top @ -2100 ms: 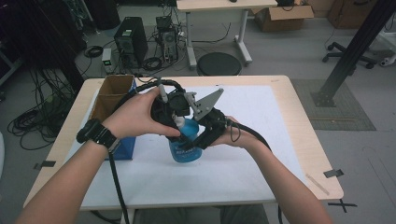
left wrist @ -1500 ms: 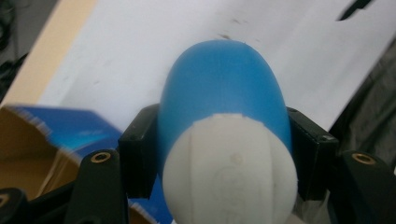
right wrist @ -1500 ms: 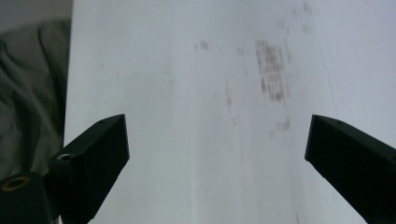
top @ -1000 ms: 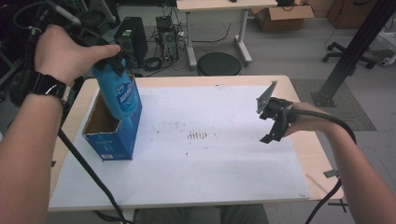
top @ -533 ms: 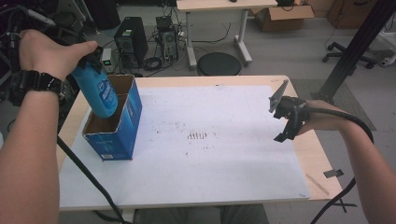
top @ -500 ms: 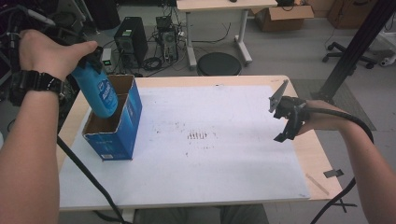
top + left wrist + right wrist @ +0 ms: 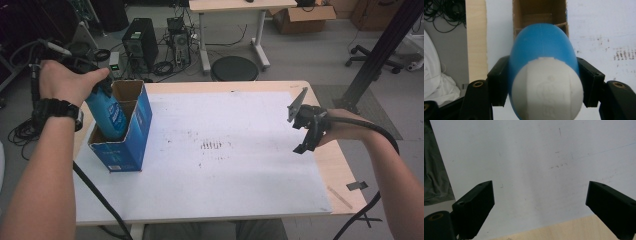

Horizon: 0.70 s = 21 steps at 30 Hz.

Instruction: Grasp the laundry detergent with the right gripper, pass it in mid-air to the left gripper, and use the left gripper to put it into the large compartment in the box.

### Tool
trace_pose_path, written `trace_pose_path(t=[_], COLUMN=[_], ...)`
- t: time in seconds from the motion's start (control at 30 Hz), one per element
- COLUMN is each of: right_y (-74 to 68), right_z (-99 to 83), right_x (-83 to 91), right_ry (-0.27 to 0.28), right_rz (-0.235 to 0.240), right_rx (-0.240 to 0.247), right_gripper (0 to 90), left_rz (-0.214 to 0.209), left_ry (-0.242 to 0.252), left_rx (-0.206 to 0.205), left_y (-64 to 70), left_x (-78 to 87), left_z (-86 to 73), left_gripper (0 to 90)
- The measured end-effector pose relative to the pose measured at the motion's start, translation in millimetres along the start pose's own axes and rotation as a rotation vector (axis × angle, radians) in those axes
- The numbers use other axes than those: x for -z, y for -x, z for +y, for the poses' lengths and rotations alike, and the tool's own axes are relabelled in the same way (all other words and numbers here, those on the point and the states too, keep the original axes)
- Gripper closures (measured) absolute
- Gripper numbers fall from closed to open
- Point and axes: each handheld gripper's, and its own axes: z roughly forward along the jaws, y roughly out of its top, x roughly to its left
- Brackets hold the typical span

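A blue bottle (image 7: pixel 107 114) with a white cap (image 7: pixel 547 87) stands partly inside an open blue cardboard box (image 7: pixel 131 142) at the table's left. My left gripper (image 7: pixel 92 82) is shut on the bottle's upper part; in the left gripper view both black jaws press the bottle's (image 7: pixel 542 45) sides, with the box's open compartments (image 7: pixel 539 13) beyond it. My right gripper (image 7: pixel 306 131) hovers over the table's right side, open, with nothing between its jaws (image 7: pixel 539 202).
A white sheet (image 7: pixel 225 150) covers most of the wooden table (image 7: pixel 345 200), with dark smudges near its middle. Behind the table are computer towers, cables, a round stool (image 7: pixel 234 67) and a second desk. A black post (image 7: pixel 380 50) stands at the right.
The left gripper has carried the bottle from the table's middle to the box and lowered it in. The right gripper let go, opened and moved to the right.
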Motion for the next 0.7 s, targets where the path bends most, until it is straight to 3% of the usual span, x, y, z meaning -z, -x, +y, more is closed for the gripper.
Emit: trace_pose_path(t=[0.17, 0.7], right_y=[-0.6, -1.1], right_z=[2.1, 3.3], right_x=[-3.7, -8.2], right_ry=[-0.006, -0.02], right_rz=[0.002, 0.013], right_rx=[0.004, 0.002], right_gripper=[8.5, 8.6], left_rz=[-0.009, -0.014], left_ry=[-0.029, -0.082], left_rx=[-0.001, -0.025], left_y=[-2.7, 5.0], left_x=[-29.6, -84.4], left_z=[-6.1, -17.8], left_gripper=[37.9, 37.9])
